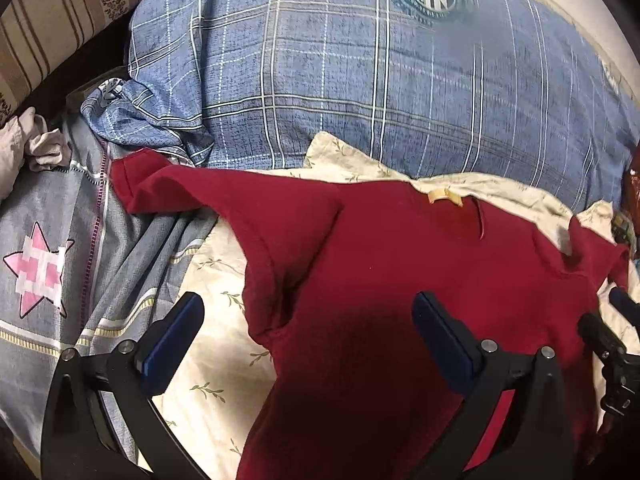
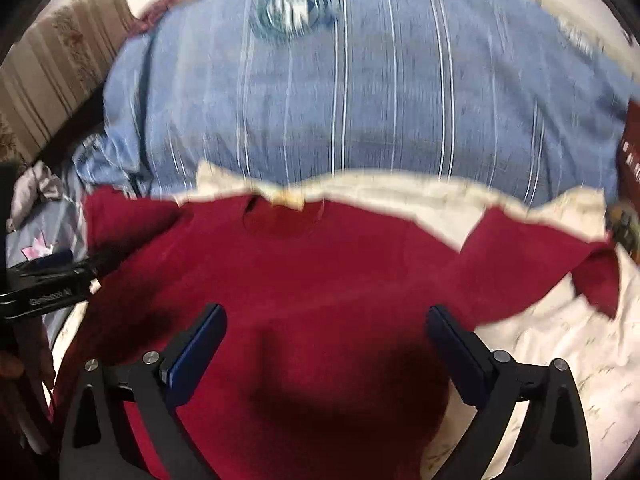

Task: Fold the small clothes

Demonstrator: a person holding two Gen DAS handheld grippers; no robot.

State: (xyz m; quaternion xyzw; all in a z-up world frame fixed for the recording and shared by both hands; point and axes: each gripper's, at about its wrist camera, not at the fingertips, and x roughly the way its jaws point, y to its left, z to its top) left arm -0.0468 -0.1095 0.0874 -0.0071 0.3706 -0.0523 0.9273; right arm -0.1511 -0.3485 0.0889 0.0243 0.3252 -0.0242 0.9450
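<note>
Red shirt [image 1: 400, 280] beneath left hand-held gripper [image 1: 308, 320]

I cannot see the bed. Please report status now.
Left gripper open, right gripper open, both above red shirt. Shirt spread flat, unfolded, holding nothing. Blue plaid pillow behind collar, not blocking.

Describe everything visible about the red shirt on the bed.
The red shirt is dark crimson, a soft knit by its look, with short sleeves and a round neckline bearing a pale yellowish tag. It lies spread flat, neckline toward the blue plaid pillow, on a cream leaf-print sheet. Its left sleeve reaches onto grey bedding. Both open grippers hover over it, gripping nothing.
</note>
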